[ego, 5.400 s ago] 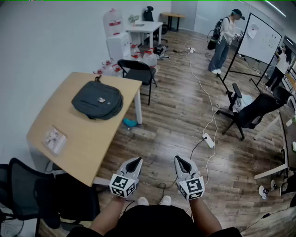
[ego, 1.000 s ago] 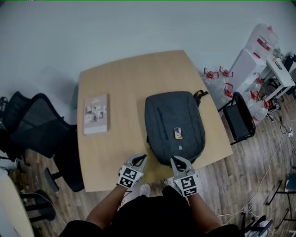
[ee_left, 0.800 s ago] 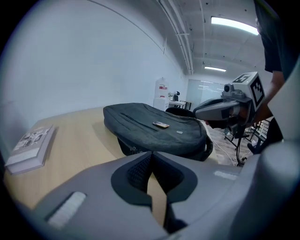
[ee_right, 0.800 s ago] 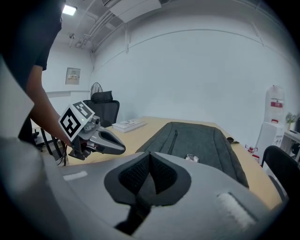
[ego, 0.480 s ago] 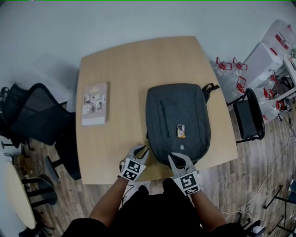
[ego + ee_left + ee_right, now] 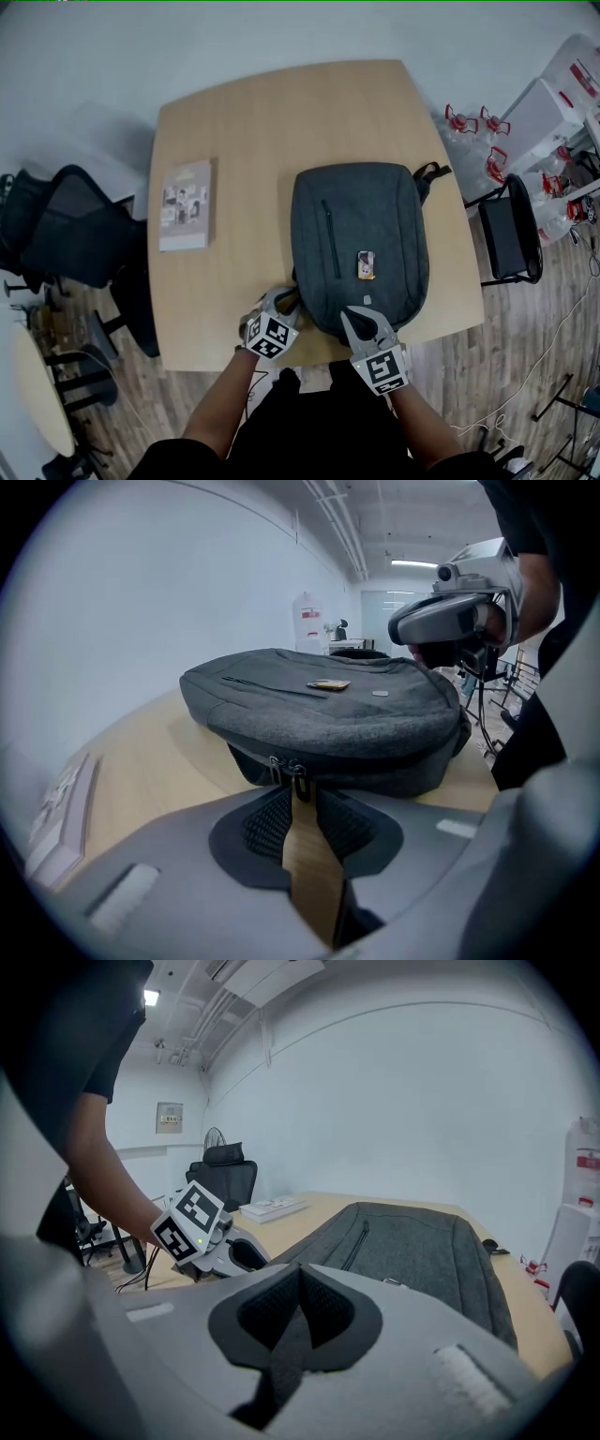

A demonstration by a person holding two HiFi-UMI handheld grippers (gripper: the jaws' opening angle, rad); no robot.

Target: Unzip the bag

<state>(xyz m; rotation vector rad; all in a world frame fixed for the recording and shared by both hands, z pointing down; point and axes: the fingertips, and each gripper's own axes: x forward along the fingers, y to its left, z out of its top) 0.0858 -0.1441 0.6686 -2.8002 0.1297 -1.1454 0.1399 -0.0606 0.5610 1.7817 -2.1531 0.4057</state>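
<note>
Bag (image 6: 361, 253) of dark grey cloth lies flat on the wooden table (image 6: 244, 131), its rounded near end close to the table's near edge and its strapped top pointing to the far side. A small tag (image 6: 366, 264) sits on its upper face. On the side wall of the near end two zipper pulls (image 6: 289, 765) hang side by side. The left gripper (image 6: 298, 794) is low at that near left corner, its jaws parted by only a narrow slit through which the table's wood shows. The pulls stand right at the mouth of the slit, not clamped by the pads. The right gripper (image 6: 300, 1283) hovers over the bag's near right end, jaws pressed together with nothing between them; whether its tips touch the cloth cannot be told. A booklet (image 6: 185, 204) lies well apart to the bag's left, with bare tabletop between them and a broad bare stretch beyond the bag up to the far edge. The bag's right side runs near the table's right edge. Off the table, a black office chair (image 6: 66, 234) stands to the left and a folding chair (image 6: 511, 230) to the right, with water jugs (image 6: 469, 122) beyond it
</note>
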